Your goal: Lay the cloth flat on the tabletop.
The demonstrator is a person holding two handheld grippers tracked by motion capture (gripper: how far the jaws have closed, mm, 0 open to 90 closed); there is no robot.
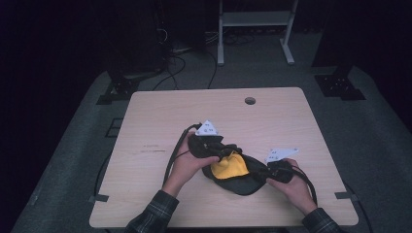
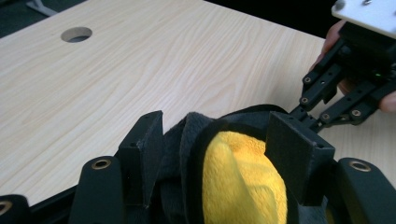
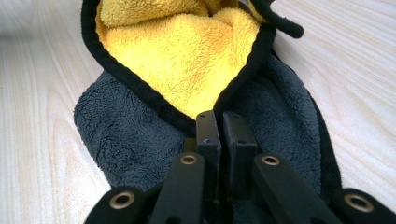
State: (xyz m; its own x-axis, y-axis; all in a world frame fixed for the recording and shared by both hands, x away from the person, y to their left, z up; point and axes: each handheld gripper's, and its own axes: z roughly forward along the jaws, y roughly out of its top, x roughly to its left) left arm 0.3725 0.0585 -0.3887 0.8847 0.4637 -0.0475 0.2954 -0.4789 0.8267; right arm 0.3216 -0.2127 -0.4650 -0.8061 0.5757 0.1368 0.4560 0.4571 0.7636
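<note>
A fleecy cloth (image 1: 232, 167), dark grey outside and yellow inside with black edging, lies bunched near the table's front middle. My left gripper (image 1: 227, 151) is at its left end. In the left gripper view my left gripper (image 2: 217, 135) has its jaws well apart, with a thick fold of the cloth (image 2: 238, 177) filling the gap and touching both pads. My right gripper (image 1: 263, 173) is at the cloth's right end. In the right gripper view my right gripper (image 3: 222, 116) has its jaws pinched together on the cloth's (image 3: 187, 60) black edge. The right gripper (image 2: 299, 114) also appears beyond the cloth in the left gripper view.
The light wooden table (image 1: 218, 107) has a round cable hole (image 1: 249, 101) near its far edge, also seen as a hole (image 2: 76, 34) in the left gripper view. Cables trail from both grippers. Beyond the table the floor is dark, with a white frame (image 1: 255, 19) and stand feet.
</note>
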